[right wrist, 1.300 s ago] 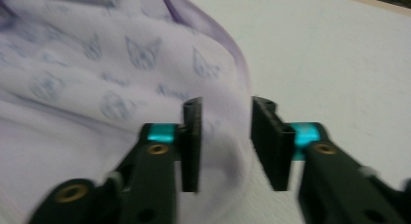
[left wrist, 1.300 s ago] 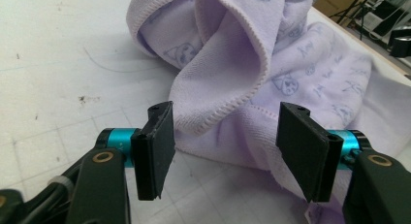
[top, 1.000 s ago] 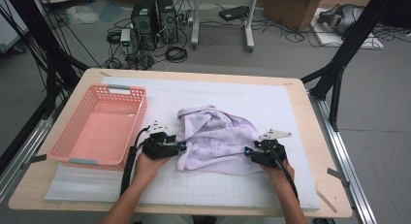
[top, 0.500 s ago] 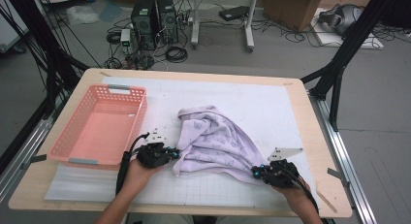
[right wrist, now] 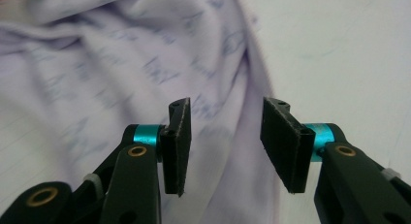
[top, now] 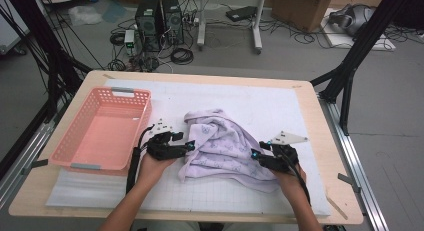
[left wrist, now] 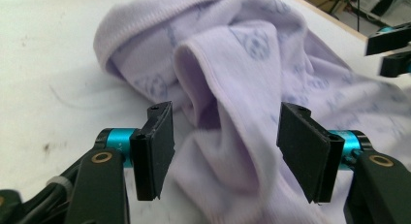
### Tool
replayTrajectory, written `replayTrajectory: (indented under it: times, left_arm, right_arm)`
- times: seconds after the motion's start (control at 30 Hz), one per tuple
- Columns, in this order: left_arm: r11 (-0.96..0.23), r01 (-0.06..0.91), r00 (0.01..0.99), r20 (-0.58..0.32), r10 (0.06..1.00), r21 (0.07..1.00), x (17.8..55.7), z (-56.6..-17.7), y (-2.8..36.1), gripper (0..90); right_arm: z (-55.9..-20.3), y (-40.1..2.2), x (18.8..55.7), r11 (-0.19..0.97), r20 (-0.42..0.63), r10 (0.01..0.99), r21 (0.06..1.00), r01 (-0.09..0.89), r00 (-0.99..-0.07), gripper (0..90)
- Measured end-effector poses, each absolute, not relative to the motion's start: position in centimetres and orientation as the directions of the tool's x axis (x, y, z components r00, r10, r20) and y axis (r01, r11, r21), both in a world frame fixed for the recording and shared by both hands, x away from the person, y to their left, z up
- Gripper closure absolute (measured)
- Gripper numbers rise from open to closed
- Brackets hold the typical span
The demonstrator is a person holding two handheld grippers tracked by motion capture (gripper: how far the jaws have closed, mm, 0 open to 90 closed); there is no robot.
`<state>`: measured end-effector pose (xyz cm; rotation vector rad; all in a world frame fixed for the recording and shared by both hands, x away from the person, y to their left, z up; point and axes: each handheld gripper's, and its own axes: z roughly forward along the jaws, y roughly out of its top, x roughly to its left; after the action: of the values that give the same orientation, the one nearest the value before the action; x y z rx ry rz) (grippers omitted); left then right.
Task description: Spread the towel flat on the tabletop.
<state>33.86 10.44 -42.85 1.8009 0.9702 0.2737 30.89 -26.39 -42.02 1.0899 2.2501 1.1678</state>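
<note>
On white table mat point(top: 280, 106), crumpled lilac garment point(top: 222, 146) between left gripper point(top: 189, 147) and right gripper point(top: 256, 155); both jaws just reopened, spread, cloth unpinched. Pink basket point(top: 80, 156) at left.

The garment point(top: 225, 148) is lying crumpled on the surface point(top: 300, 111), between the left tool point(top: 186, 147) and the right tool point(top: 256, 155). It is spreading out ahead of the left tool's parted jaws, a fold sitting just beyond them. Ahead of the right tool, the cloth is running beneath and past its parted jaws. The basket point(top: 75, 141) is sitting just beside the left tool's outer side, well apart from the right tool.
</note>
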Motion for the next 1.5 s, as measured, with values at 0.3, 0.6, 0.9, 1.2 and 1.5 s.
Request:
replayTrajectory:
  times: [0.3,0.6,0.9,1.2,1.5]
  left_arm:
    - [-0.174,0.542,0.634,-0.264,0.727,0.822,36.0,-43.9,8.1,54.1]
    - [-0.289,0.529,0.706,-0.225,0.672,0.798,34.5,-43.6,8.5,81.2]
    - [-0.274,0.508,0.730,-0.239,0.641,0.817,31.7,-43.9,9.1,80.1]
    - [-0.268,0.490,0.743,-0.237,0.626,0.829,31.0,-44.5,9.3,79.8]
    - [-0.268,0.471,0.752,-0.224,0.620,0.840,30.7,-44.8,9.4,79.7]
  right_arm:
    - [-44.4,-24.3,35.9,0.394,0.019,0.805,0.730,0.559,-0.593,58.4]
    - [-43.4,-25.4,33.2,0.476,0.003,0.737,0.708,0.523,-0.676,83.9]
    - [-43.3,-26.8,29.1,0.507,0.034,0.676,0.703,0.499,-0.736,83.0]
    - [-41.4,-24.8,30.1,0.443,-0.011,0.702,0.790,0.425,-0.712,59.0]
    - [-39.4,-18.2,34.6,0.490,-0.052,0.655,0.788,0.372,-0.754,60.1]
